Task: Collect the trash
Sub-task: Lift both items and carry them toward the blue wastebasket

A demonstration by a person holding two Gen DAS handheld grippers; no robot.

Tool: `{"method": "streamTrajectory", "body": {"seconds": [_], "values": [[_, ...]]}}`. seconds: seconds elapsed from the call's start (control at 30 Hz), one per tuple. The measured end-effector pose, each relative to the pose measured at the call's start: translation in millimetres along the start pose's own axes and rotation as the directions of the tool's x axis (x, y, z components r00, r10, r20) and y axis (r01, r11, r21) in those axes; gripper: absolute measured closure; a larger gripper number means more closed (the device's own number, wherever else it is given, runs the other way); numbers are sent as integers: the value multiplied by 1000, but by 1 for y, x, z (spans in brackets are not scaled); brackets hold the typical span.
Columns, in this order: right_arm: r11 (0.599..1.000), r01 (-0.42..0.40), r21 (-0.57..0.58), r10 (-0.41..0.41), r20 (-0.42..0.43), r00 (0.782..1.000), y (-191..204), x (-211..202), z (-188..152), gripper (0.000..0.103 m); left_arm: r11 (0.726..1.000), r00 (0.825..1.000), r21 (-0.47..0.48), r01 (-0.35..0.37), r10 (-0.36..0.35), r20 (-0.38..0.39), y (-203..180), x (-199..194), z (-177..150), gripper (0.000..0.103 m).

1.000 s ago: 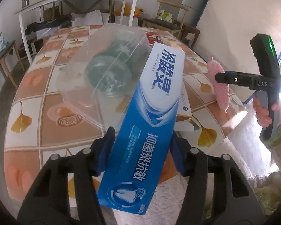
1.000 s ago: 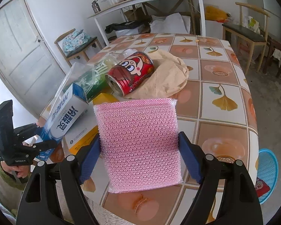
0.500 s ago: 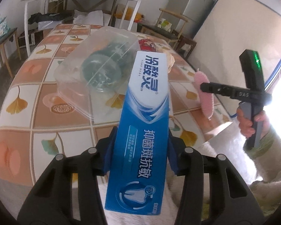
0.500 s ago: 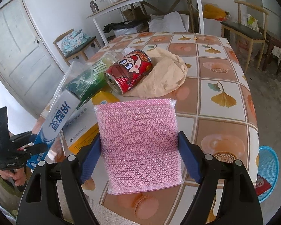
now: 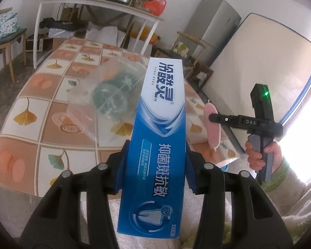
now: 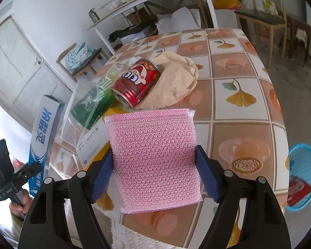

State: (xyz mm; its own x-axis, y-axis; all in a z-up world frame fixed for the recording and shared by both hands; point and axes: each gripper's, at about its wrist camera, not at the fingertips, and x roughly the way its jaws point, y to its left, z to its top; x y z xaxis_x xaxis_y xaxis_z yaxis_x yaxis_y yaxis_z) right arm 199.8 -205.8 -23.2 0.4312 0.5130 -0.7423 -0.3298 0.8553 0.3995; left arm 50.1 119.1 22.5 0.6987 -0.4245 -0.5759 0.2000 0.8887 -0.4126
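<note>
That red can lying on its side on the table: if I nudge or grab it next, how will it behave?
The red can lies on its side, so a nudge would probably roll it. It rests against the crumpled paper bag, which may check rolling that way. Its open end faces the camera and looks empty, so it is likely light and could dent under a hard squeeze.
</note>
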Motion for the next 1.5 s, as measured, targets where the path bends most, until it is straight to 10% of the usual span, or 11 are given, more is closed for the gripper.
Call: {"method": "streamTrajectory", "body": {"seconds": [1.5], "values": [[974, -169, 153, 154, 104, 983, -23, -49, -11, 29, 998, 997, 8, 59, -59, 54, -30, 2, 15, 60]]}}
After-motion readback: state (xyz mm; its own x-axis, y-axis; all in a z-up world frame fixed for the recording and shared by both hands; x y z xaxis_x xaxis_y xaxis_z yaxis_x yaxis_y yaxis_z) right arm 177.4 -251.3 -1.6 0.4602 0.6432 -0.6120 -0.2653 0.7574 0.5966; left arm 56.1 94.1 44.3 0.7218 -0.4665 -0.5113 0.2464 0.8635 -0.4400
